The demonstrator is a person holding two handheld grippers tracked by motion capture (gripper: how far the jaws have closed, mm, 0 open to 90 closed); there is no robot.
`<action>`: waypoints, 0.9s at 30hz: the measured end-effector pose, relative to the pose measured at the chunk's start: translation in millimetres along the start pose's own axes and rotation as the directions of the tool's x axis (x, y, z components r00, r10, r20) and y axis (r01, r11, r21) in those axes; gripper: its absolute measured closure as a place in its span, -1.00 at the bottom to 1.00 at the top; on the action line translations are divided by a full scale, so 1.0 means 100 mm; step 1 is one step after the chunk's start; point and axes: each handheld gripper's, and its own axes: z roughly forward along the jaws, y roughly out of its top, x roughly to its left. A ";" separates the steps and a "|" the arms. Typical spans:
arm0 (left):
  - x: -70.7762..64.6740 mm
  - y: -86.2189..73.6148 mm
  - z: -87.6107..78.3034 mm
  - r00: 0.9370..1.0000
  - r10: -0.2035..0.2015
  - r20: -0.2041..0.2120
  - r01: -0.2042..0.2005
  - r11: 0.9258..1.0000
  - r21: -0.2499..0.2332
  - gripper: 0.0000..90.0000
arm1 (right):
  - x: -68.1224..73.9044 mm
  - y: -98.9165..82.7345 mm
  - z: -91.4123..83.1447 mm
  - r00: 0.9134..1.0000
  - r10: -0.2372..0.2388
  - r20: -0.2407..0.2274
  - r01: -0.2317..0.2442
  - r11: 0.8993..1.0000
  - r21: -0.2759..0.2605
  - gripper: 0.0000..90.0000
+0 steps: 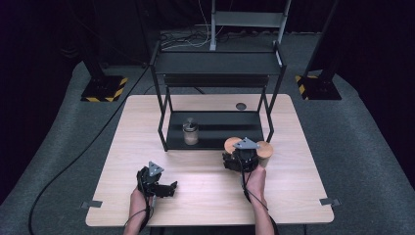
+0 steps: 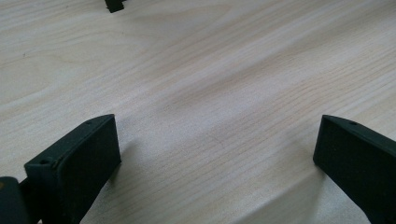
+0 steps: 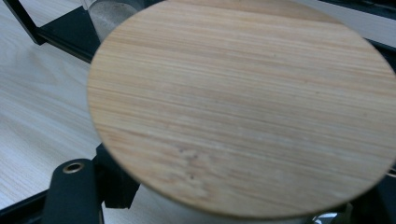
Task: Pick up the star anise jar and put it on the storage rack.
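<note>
My right gripper (image 1: 243, 155) stands at the front right corner of the black rack (image 1: 215, 62). In the right gripper view a round wooden lid (image 3: 243, 102) lies close over my right gripper (image 3: 229, 203), whose jaws are shut on the pale jar body under it. From above, one wooden disc (image 1: 232, 144) shows left of the gripper's grey plate and a wooden-topped cylinder (image 1: 265, 152) right of it; which one is held I cannot tell. My left gripper (image 1: 169, 188) rests on the table (image 1: 205, 200) near the front, open, with bare wood between its jaws (image 2: 215, 154).
A glass jar (image 1: 190, 132) with a grey fill stands on the rack's lower shelf (image 1: 230, 129), also seen at the top left of the right gripper view as the glass jar (image 3: 109, 11). A dark hole (image 1: 241, 105) is in the tabletop behind the rack.
</note>
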 end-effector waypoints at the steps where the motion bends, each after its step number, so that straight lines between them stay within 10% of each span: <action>1: 0.00 0.00 0.00 1.000 0.000 0.000 0.000 1.000 0.000 -1.00 | 0.00 0.01 0.00 1.000 0.000 -0.001 0.000 1.000 -0.001 -0.44; 27: 0.00 0.00 0.00 1.000 0.000 0.000 0.000 1.000 0.000 -1.00 | -0.03 0.16 0.12 1.000 -0.005 -0.006 0.005 1.000 0.010 -0.44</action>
